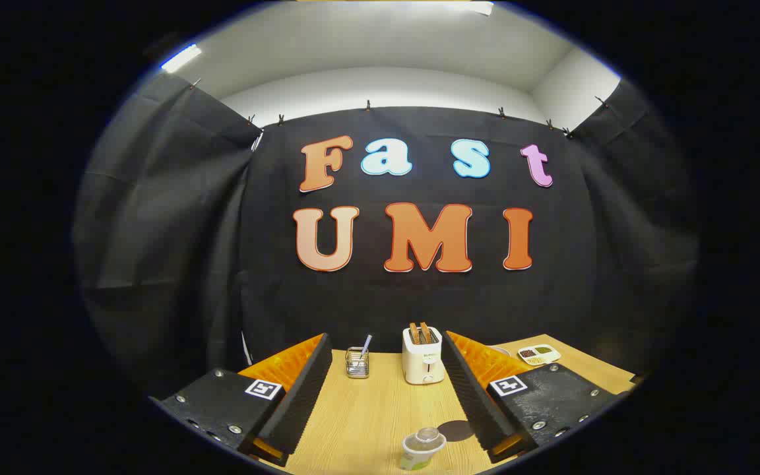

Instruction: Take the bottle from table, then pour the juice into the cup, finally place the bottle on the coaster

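Note:
A small pale bottle (422, 448) with a clear cap stands upright on the wooden table (367, 409). I see it from above, low between the two fingers and nearer the right one, with its shadow just beside it. My gripper (386, 338) is open, its fingers spread wide with nothing between the pads. It is held above the table and touches nothing. A thin pale rim (500, 348) peeks out behind the right finger; I cannot tell what it is.
A cream toaster (423, 356) holding two slices of toast stands at the table's far edge, beyond the fingers. Left of it is a small wire holder (357, 363) with a straw. A white divided dish (538, 355) lies at the far right.

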`<move>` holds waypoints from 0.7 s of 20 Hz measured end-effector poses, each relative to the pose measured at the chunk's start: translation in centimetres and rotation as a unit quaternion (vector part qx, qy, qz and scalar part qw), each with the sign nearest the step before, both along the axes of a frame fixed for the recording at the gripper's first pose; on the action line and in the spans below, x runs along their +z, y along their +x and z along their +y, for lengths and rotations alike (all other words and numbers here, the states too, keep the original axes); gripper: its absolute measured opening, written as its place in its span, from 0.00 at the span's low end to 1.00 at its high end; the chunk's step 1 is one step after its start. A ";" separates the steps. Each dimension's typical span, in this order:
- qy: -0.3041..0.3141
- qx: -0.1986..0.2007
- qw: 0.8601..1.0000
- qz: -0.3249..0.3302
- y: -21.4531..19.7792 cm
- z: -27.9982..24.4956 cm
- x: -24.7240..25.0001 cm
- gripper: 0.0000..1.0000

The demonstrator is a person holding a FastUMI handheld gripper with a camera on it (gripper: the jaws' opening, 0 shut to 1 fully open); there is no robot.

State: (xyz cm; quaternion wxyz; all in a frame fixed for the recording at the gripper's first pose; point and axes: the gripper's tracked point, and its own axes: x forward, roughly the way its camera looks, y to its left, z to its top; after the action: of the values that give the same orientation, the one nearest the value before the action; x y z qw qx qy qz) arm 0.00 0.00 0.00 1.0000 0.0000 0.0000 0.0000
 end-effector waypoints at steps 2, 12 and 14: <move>-0.013 0.002 1.000 0.002 0.2 0.2 0.0 0.98; -0.011 -0.002 1.000 -0.001 -0.2 -0.1 0.4 0.99; -0.005 -0.003 1.000 0.002 -0.4 -0.2 0.3 0.99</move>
State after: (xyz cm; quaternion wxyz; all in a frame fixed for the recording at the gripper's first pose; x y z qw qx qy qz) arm -0.43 -0.16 0.29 1.0000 -0.0052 0.0021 -0.0034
